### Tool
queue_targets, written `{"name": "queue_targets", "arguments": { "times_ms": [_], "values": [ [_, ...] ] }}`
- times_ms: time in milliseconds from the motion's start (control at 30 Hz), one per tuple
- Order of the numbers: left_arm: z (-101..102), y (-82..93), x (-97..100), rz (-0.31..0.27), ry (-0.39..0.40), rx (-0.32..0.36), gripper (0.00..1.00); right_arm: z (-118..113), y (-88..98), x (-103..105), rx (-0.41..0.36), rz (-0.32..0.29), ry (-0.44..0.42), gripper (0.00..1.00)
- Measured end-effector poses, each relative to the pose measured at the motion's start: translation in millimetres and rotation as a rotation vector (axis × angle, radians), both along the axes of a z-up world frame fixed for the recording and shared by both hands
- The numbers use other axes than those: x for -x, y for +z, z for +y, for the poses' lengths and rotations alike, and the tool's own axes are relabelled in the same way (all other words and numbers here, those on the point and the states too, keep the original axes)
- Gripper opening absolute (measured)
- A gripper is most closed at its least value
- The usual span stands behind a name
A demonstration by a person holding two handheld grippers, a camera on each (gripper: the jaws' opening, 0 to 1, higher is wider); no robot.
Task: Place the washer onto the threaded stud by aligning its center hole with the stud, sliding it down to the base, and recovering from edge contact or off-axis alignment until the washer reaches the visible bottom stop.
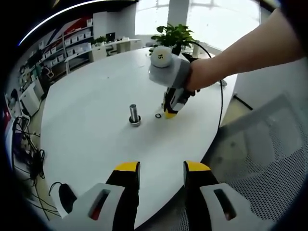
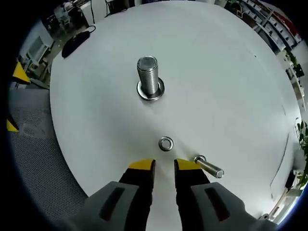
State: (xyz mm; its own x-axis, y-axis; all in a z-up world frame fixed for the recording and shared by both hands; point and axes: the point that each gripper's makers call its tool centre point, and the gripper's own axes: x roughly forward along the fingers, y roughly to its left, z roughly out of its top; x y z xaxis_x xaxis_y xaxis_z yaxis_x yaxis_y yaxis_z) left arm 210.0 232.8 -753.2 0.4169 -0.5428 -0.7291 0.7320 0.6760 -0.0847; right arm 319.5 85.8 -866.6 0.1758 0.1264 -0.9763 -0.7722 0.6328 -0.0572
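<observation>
One washer (image 2: 166, 143) flat on table (image 2: 231, 72), just beyond right gripper's (image 2: 163, 166) jaws.

Right hand-held gripper (image 1: 169, 113) held by a bare hand (image 1: 198, 75), arm reaching in from the far side of the worktop (image 1: 86, 144). Tips pointing down, close to the worktop top, near its middle. Jaws a little apart, nothing between them. Left hand-held gripper (image 1: 162, 167) hanging over the near edge of the worktop, jaws wide apart, holding nothing.
</observation>
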Motion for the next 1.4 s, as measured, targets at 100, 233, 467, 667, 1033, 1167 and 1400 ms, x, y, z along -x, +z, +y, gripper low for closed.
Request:
{"name": "queue_targets", "arguments": {
  "times_ms": [100, 233, 467, 667, 1033, 1167, 1400],
  "values": [
    [0.5, -0.3, -0.3, 0.000, 0.001, -0.001, 0.34, 3.0, 0.2, -4.9, -0.008, -0.006, -0.022, 0.20],
    [0.3, -1.1, 0.6, 0.003, -0.002, -0.004, 0.34, 6.7, 0.1, -4.2, -0.008, -0.003, -0.017, 0.19],
    [0.2, -2.1, 1.0, 0.005, -0.006, -0.008, 0.34, 13.4, -1.9, -9.9, -0.041, -0.007, -0.008, 0.19],
    [0.4, -2.4, 0.7, 0.002, -0.009, -0.015, 0.33, 15.1, -2.7, -13.0, -0.063, 0.009, -0.058, 0.18],
    [0.4, -4.6, 1.0, 0.006, -0.012, -0.026, 0.33, 16.6, -2.9, -12.2, -0.021, 0.011, -0.011, 0.15],
    [1.2, -5.1, 1.7, 0.005, -0.013, -0.031, 0.33, 17.2, -3.0, -12.1, -0.006, 0.007, 0.001, 0.15],
    [2.0, -4.9, 0.9, 0.004, -0.009, -0.030, 0.33, 16.4, -2.0, -11.3, -0.023, -0.040, -0.003, 0.14]
  ]
}}
